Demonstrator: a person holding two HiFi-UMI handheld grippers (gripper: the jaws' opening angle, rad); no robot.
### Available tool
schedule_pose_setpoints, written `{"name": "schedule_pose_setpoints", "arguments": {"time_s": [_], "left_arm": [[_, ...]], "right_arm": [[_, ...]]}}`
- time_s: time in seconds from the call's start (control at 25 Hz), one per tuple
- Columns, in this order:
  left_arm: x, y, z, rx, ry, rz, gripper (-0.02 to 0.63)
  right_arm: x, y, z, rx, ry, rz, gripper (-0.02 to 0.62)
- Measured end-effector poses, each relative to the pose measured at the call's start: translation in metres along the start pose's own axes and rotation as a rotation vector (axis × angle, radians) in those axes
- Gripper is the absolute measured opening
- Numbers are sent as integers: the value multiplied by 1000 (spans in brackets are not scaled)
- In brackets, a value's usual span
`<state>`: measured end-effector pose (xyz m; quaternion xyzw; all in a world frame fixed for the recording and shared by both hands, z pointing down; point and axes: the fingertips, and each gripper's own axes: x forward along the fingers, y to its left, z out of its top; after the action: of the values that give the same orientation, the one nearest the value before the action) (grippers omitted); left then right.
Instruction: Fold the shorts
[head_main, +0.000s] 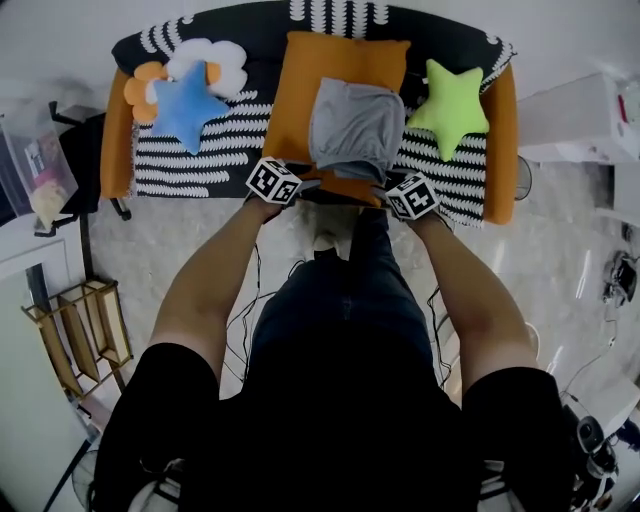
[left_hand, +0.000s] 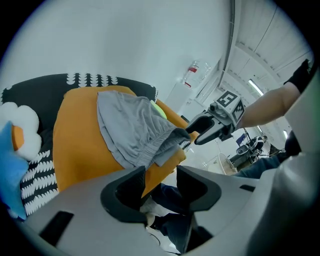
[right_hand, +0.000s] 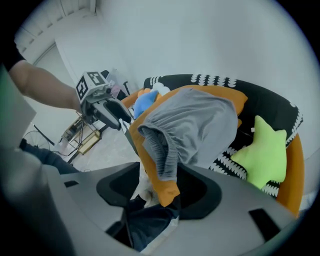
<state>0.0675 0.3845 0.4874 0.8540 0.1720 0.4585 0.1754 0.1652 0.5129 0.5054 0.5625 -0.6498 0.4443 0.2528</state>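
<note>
The left gripper (left_hand: 161, 182) has its jaws spread. The lower front edge of the orange cushion (left_hand: 75, 140) dips into the gap, close to its left jaw, and I cannot tell whether it touches. Below and behind those jaws are the person's dark trousers (left_hand: 172, 197).

The right gripper (right_hand: 159, 186) is likewise spread. A hanging corner of the cushion and the gathered waistband of the grey shorts (right_hand: 195, 125) drop down between its jaws, with no pinch visible on either.

Just ahead of both grippers the shorts lie on the cushion's sloping face. The waistband end is nearest the jaws and spills over the cushion's front edge. The legs lie farther up, toward the backrest.

From the head view, the left gripper (head_main: 300, 184) and right gripper (head_main: 388, 190) sit at the two near corners of the shorts (head_main: 355, 128). The left is at the waistband's left end and the right at its right end.

Beyond and to the right of the right gripper lies a green star pillow (head_main: 450, 105). Beyond and left of the left gripper lies a blue star pillow (head_main: 185, 105). A white-and-orange flower pillow (head_main: 215, 55) sits behind that.

All of it rests on the sofa (head_main: 190, 165), under a black-and-white patterned cover.
</note>
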Motion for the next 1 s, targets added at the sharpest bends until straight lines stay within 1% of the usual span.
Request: {"name": "schedule_pose_setpoints", "arguments": {"time_s": [0.12,0.32,0.48,0.6,0.76,0.92,1.0], "left_arm": [[-16,-5,8,-15,-35,8,213],[-41,-13,17,-20,-73,26,213],[-66,-17,37,-22,-114,49,212],[-90,-21,57,-25,-157,64,212],[-122,-27,88,-3,-207,86,212],[-158,-31,120,-9,-287,109,210],[-171,-36,131,-4,-307,114,210]], "right_arm": [[-19,-4,11,46,-55,-34,260],[-53,-10,32,107,-131,-79,265],[-81,-8,56,111,-171,-114,265],[-103,-2,81,96,-206,-126,265],[-136,7,120,78,-276,-136,265],[-166,17,154,89,-353,-143,264],[-181,24,169,84,-383,-145,262]]}}
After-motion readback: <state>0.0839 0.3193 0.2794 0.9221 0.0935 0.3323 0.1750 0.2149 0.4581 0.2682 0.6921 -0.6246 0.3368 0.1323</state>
